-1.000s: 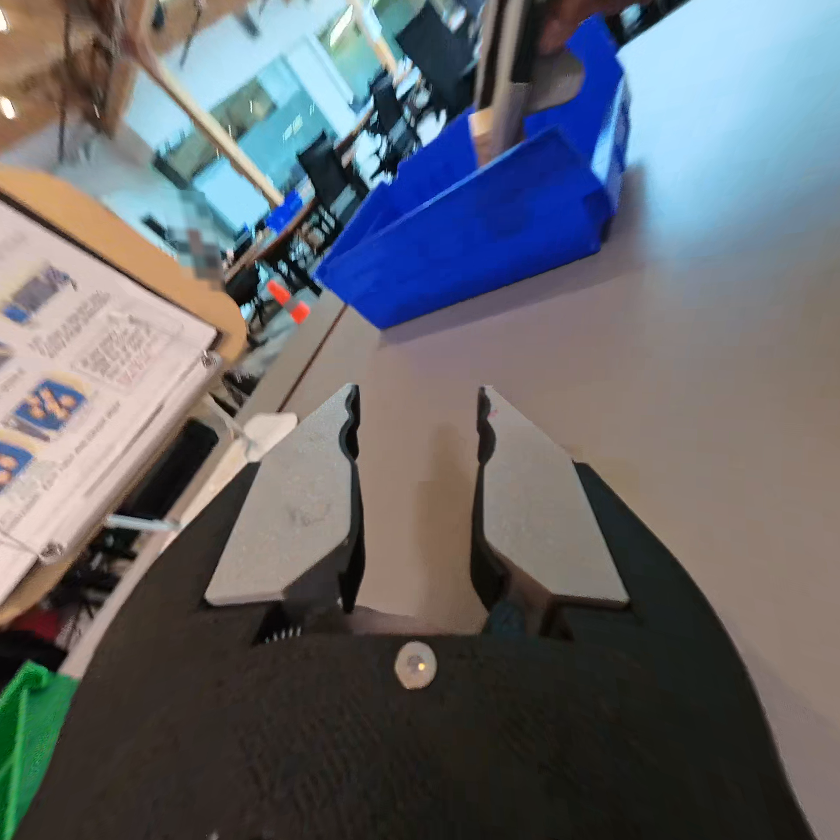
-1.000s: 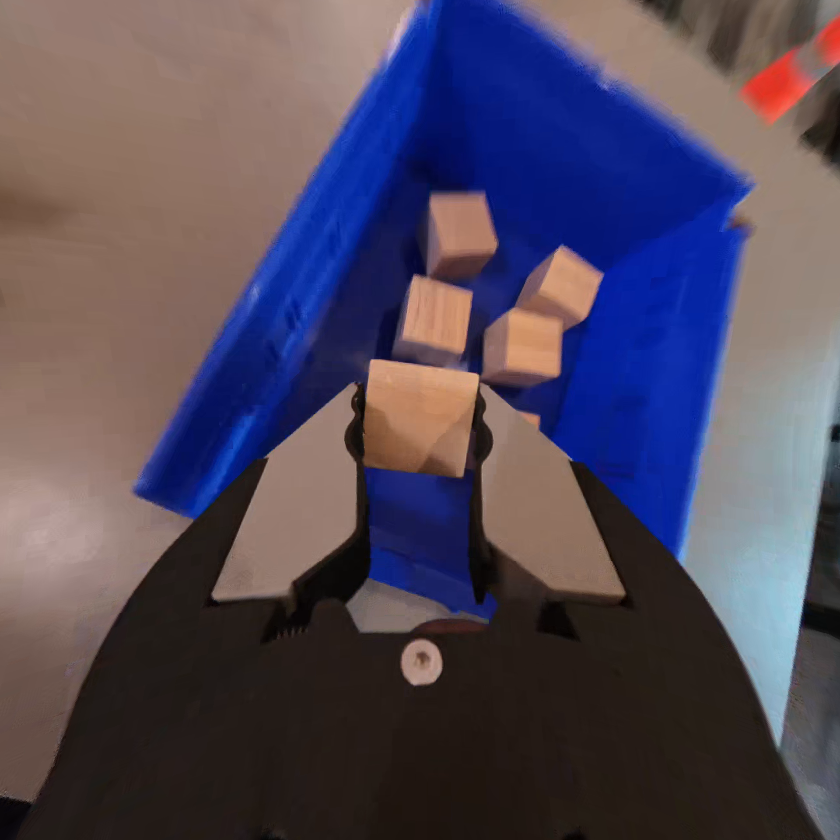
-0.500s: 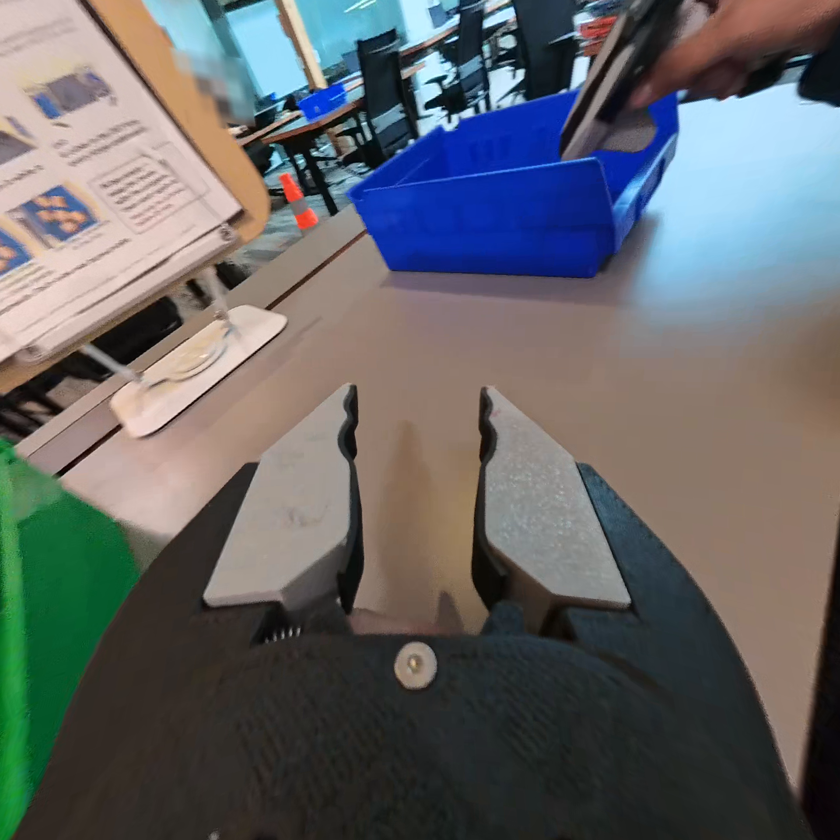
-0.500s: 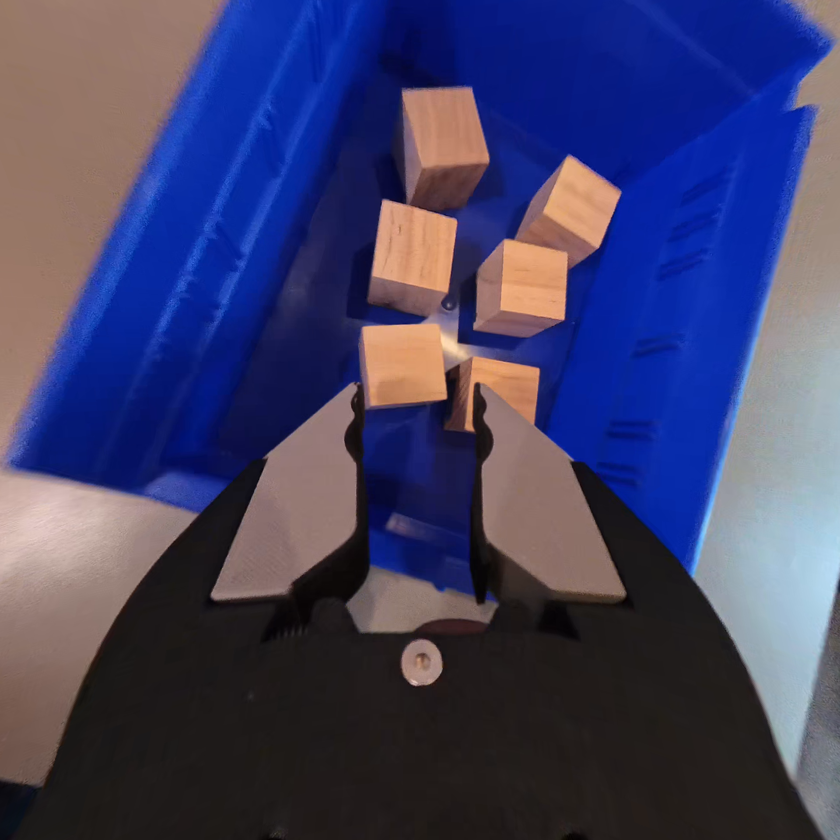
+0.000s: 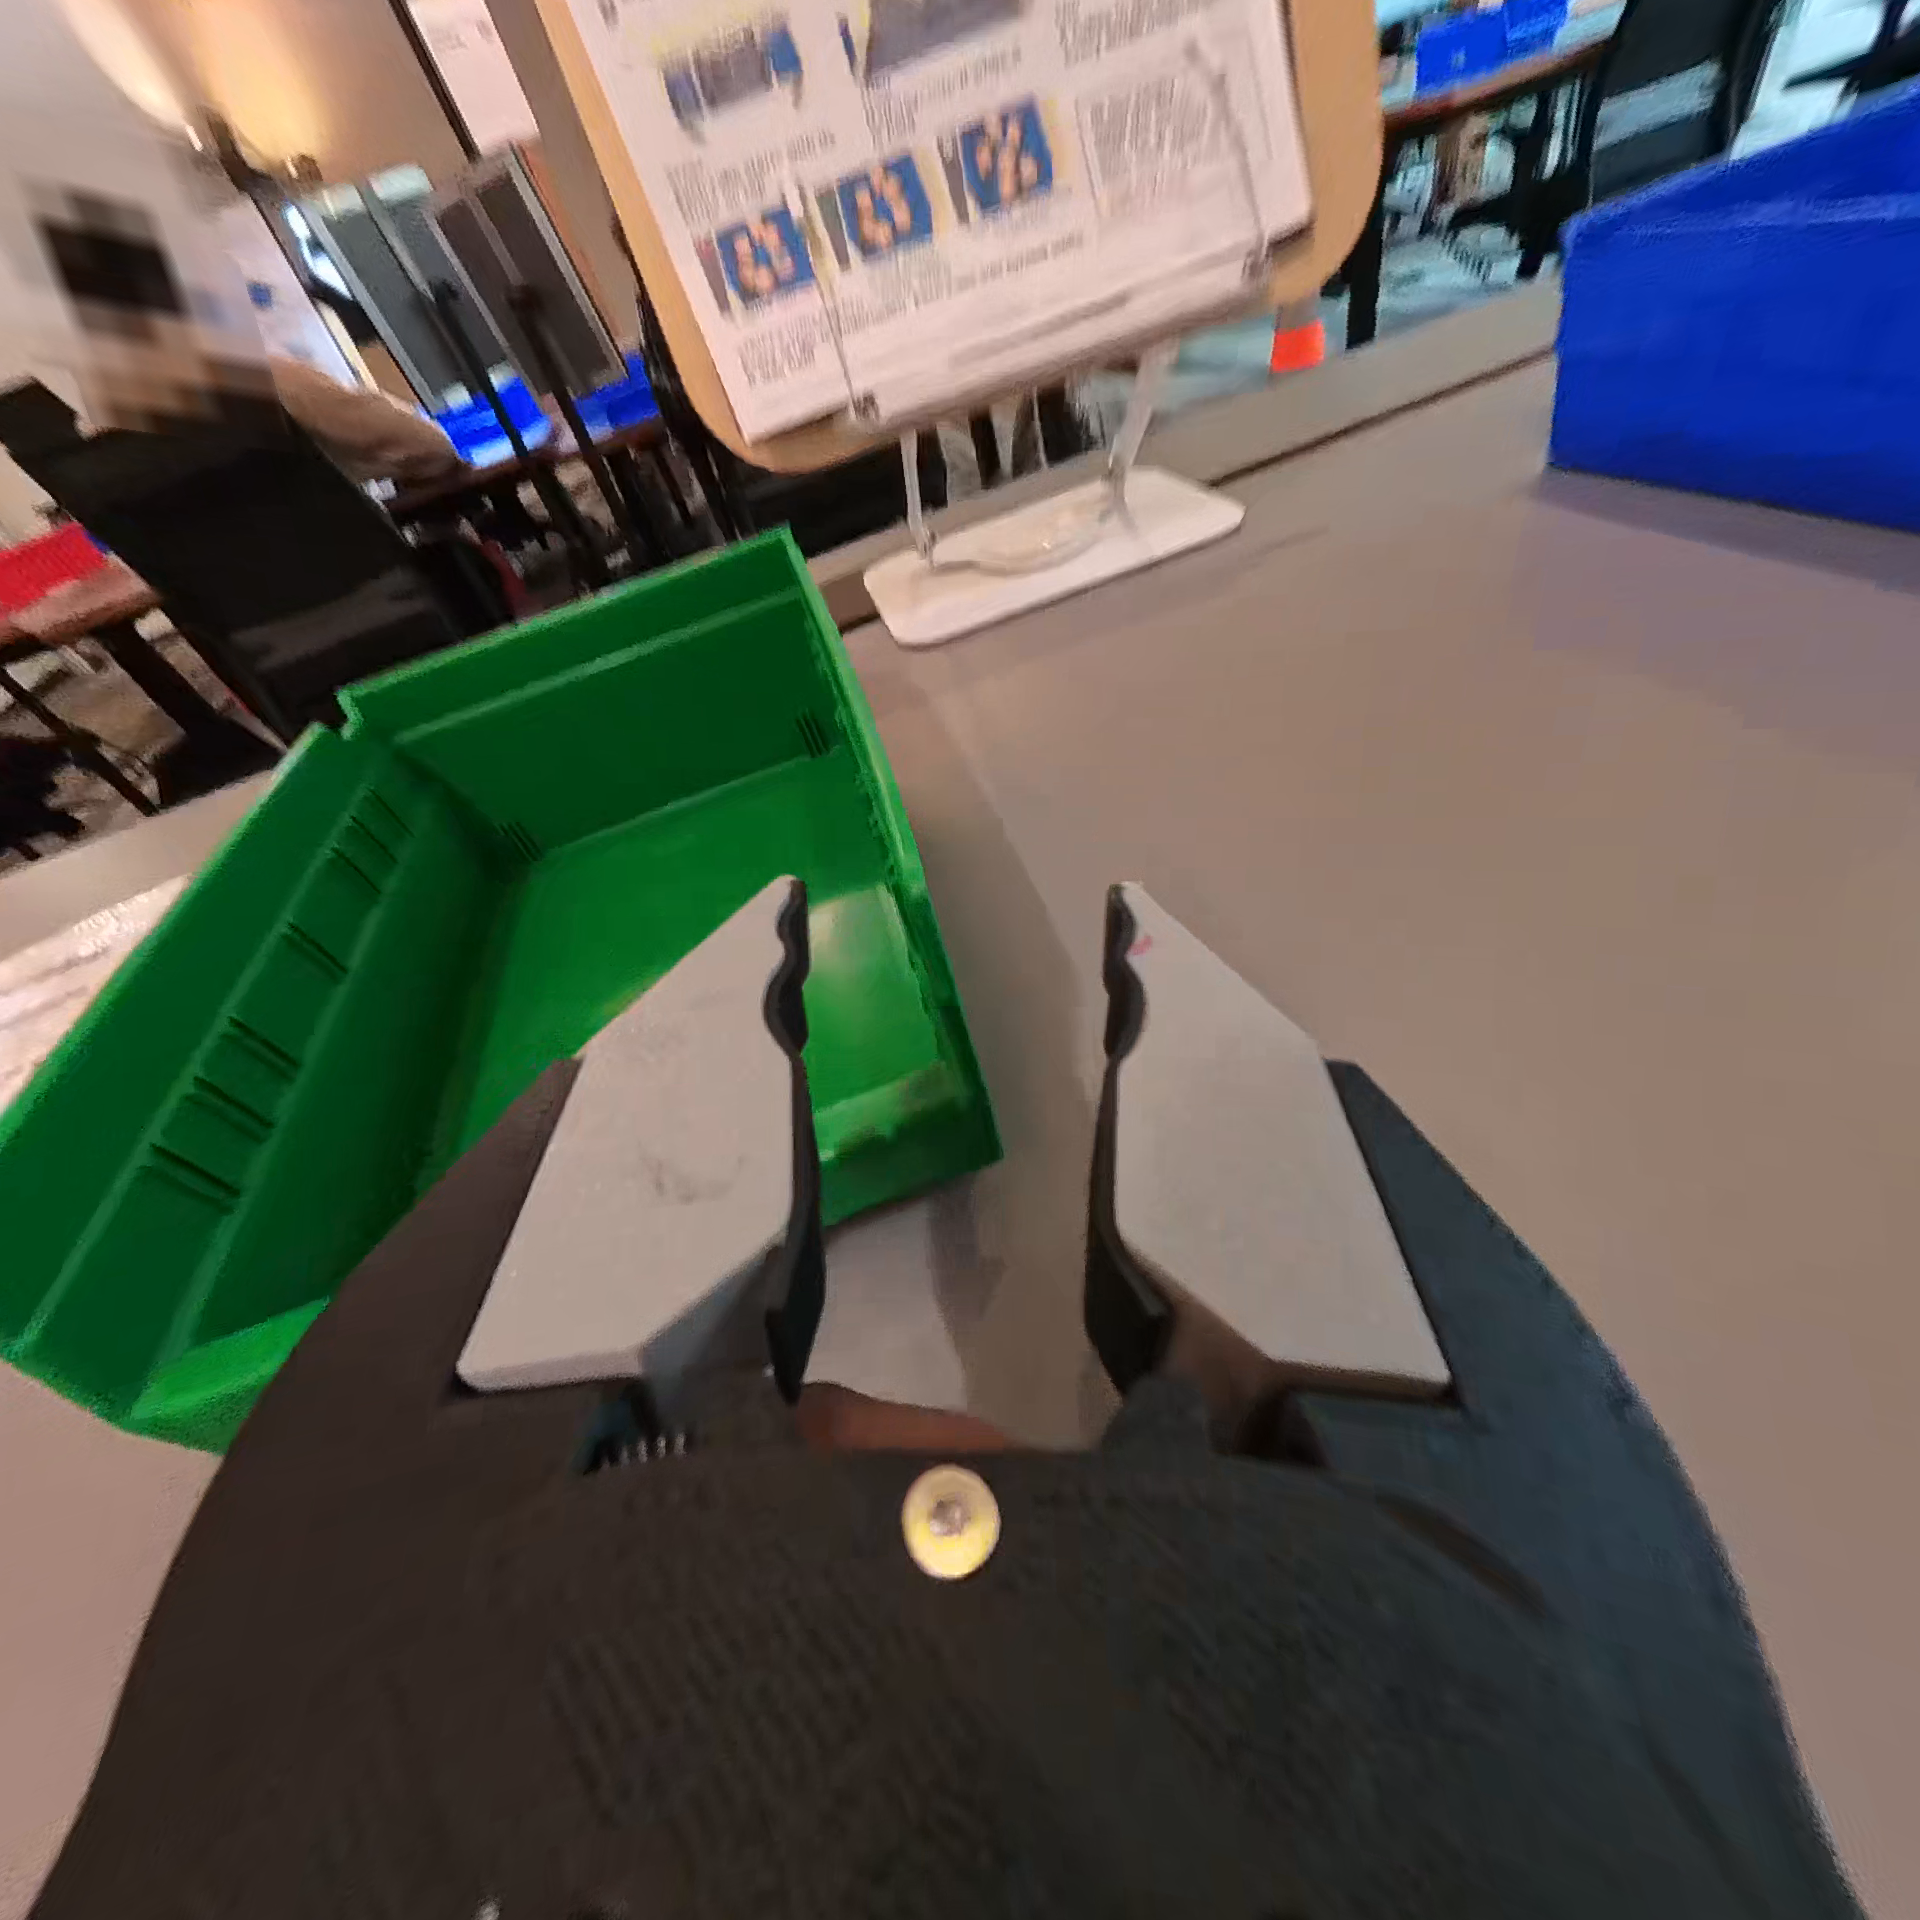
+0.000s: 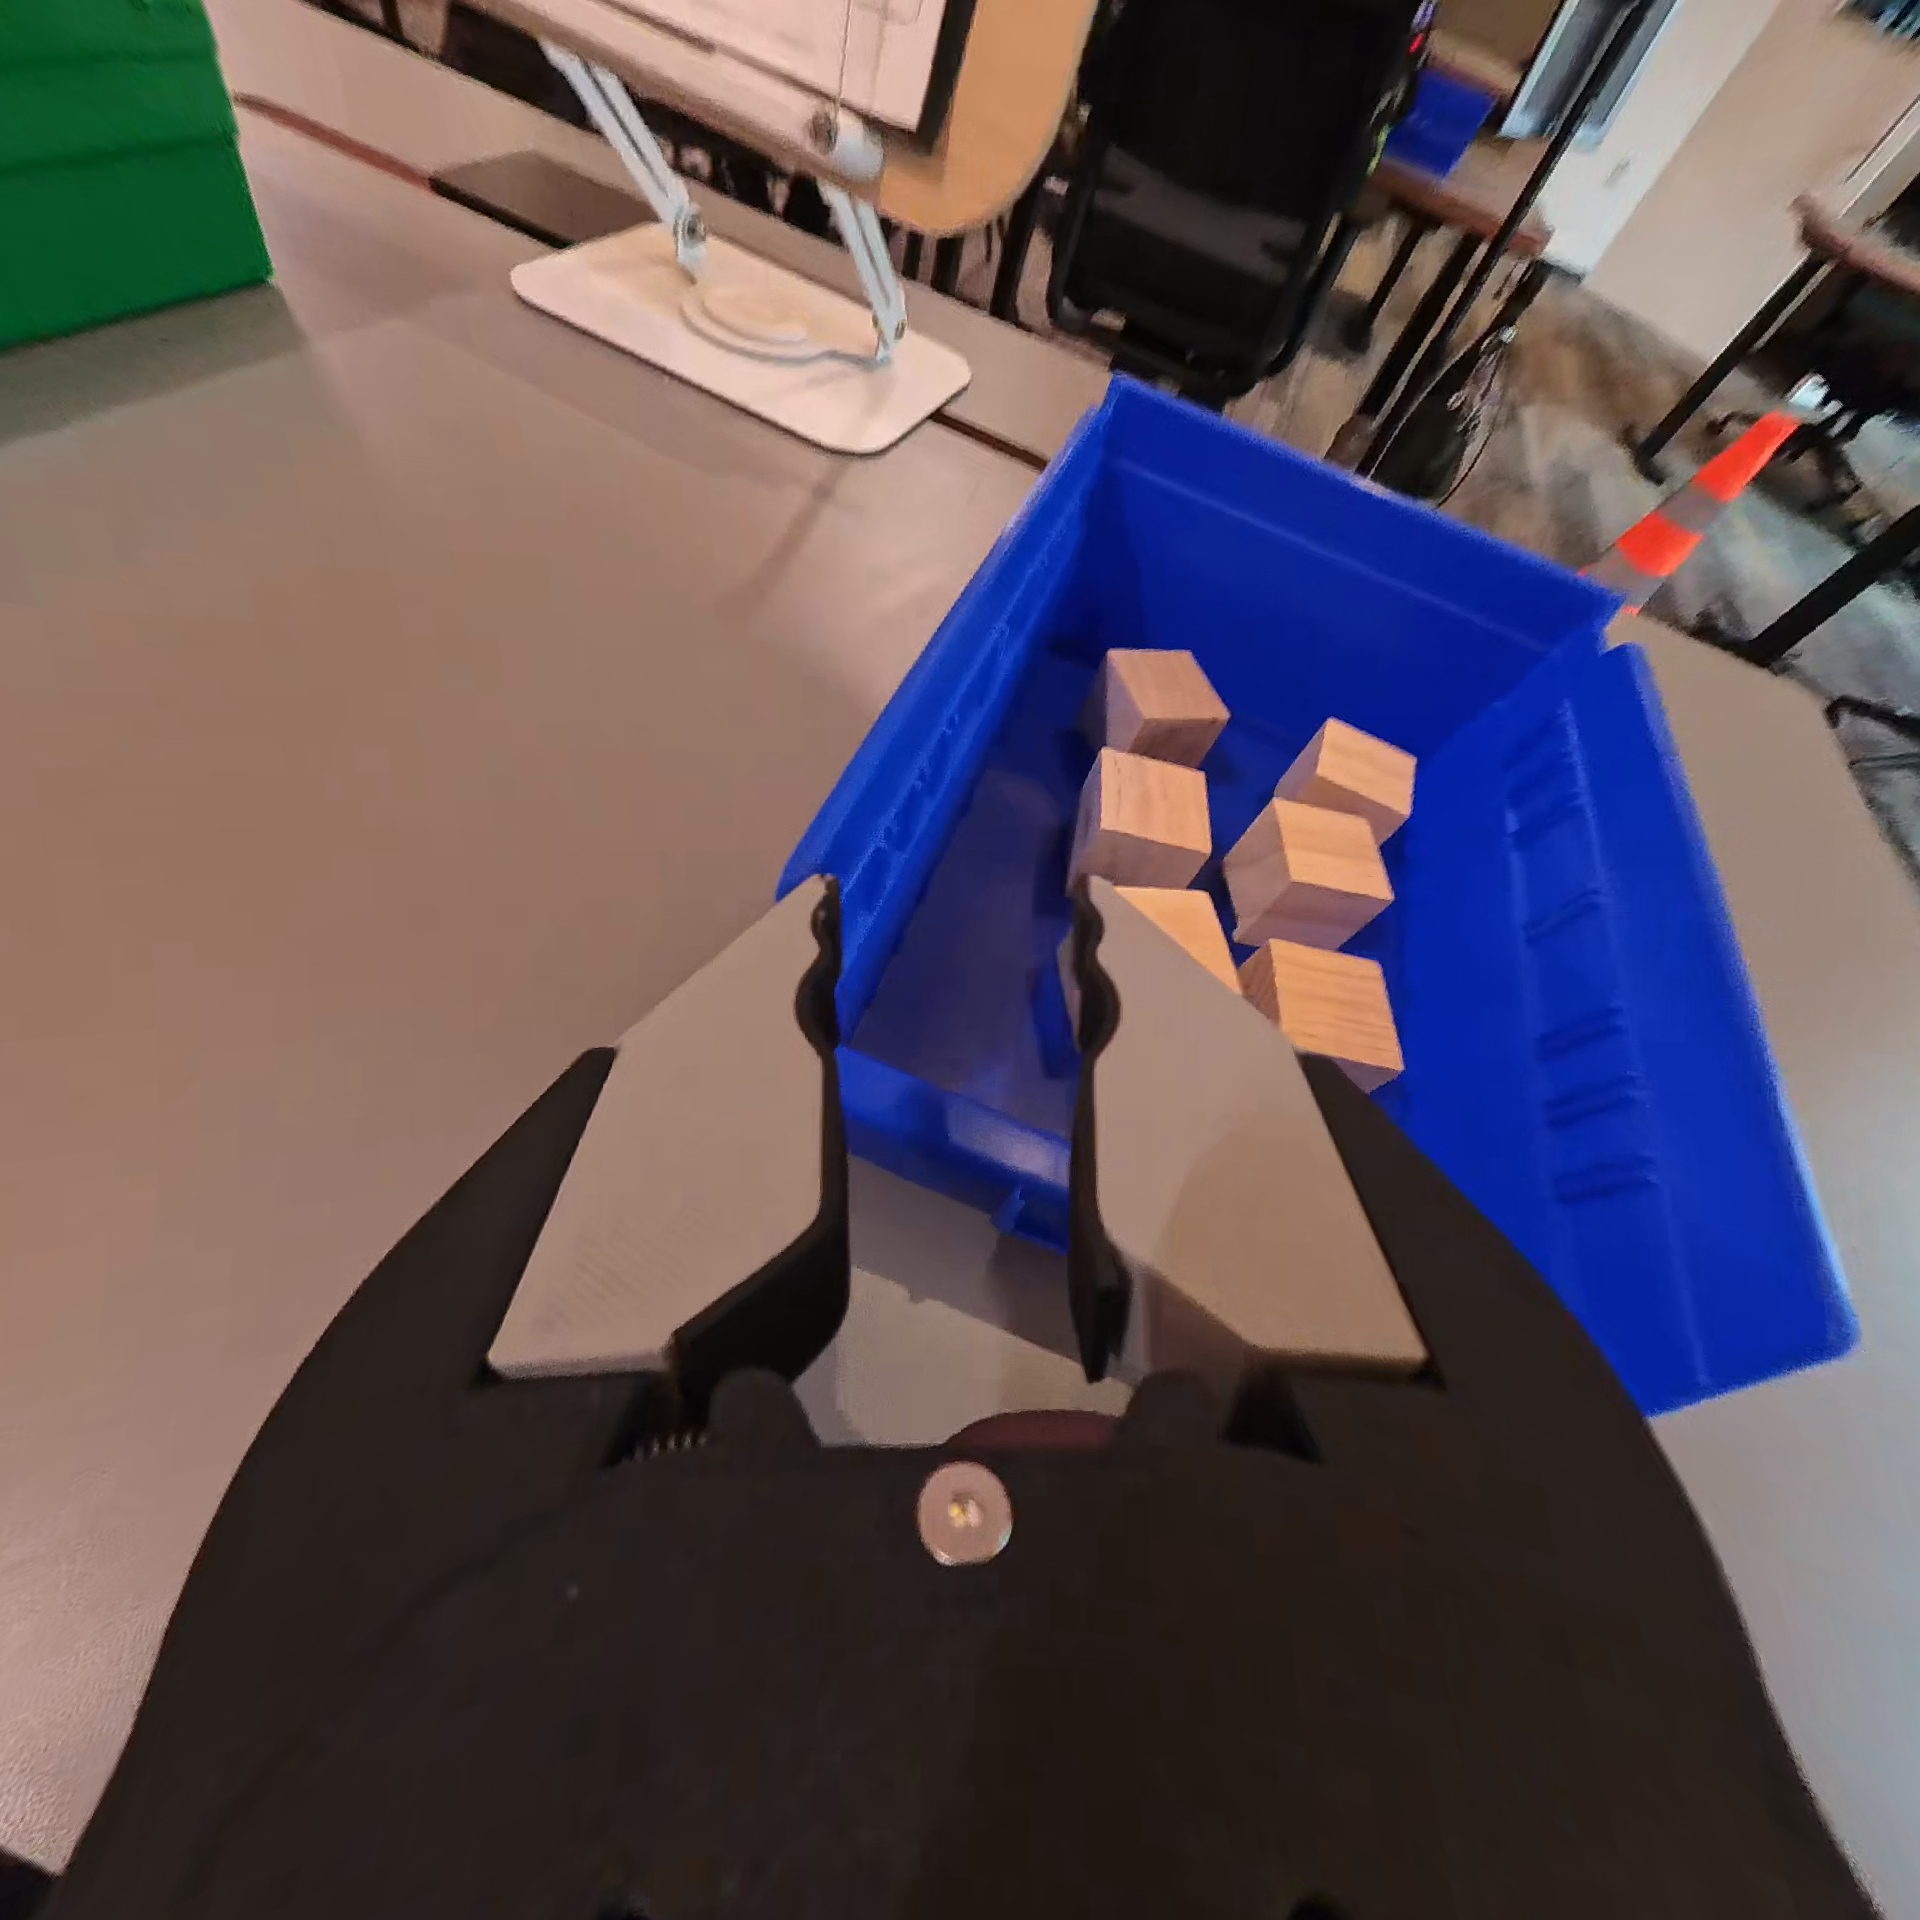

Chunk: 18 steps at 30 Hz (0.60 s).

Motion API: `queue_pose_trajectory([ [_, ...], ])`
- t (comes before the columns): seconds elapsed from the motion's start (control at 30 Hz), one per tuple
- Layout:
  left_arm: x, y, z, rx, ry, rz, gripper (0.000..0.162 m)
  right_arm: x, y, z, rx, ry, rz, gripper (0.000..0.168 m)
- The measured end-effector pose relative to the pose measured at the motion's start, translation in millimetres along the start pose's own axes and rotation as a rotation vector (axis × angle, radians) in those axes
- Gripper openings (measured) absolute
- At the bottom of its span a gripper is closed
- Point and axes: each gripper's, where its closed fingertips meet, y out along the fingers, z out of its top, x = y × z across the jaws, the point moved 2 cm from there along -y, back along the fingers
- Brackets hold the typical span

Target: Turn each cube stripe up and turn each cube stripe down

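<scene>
An open office or lab: grey worktables point(image 5: 1455, 831), black office chairs point(image 6: 1195, 208), parts bins point(image 6: 1558, 935).

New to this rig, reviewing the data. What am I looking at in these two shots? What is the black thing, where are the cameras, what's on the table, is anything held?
No robot arm here: a person holds one two-finger gripper in each hand, and each gripper carries a wide-angle camera that looks forward along its fingers. The black shape with grey fingers low in each picture is that view's own gripper.

The left gripper is open and holds nothing; ahead of it is an empty green bin on the grey table, and a document stand.

The right gripper is also open and holds nothing. It points at a blue bin with six wooden cubes inside. No stripes show on them.
</scene>
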Motion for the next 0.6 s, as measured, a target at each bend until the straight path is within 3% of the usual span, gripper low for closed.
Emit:
queue_pose_trajectory([
  [0.07, -3.8, 6.3, -13.2, -0.057, 0.0, 0.016, 0.061, 0.3, -10.9, 8.5, 0.061, 0.009, 0.006, 0.058],
  [0.2, -11.7, 28.7, -33.6, -0.146, -0.011, 0.013, 0.059, -17.7, -19.9, 14.2, 0.122, 0.137, 0.148, 0.065],
  [0.27, -7.5, 39.8, -37.4, -0.178, 0.013, -0.049, 0.02, -24.8, -7.9, 4.7, 0.064, 0.148, 0.155, 0.07],
  [0.33, -13.7, 48.6, -38.5, -0.206, 0.04, -0.03, 0.01, -27.4, 9.4, -3.2, 0.01, 0.128, 0.111, 0.07],
  [0.4, -30.0, 51.1, -40.2, -0.24, 0.085, 0.042, 0.004, -27.2, 28.2, -8.7, -0.028, 0.095, 0.062, 0.062],
  [0.47, -38.9, 45.6, -36.6, -0.217, -0.014, -0.003, 0.001, -25.6, 44.4, -22.6, -0.129, 0.044, 0.04, 0.024],
  [0.6, -66.7, 17.7, -19.3, -0.126, -0.173, -0.057, 0.0, -26.4, 50.8, -21.8, -0.167, 0.011, -0.054, 0.01],
])
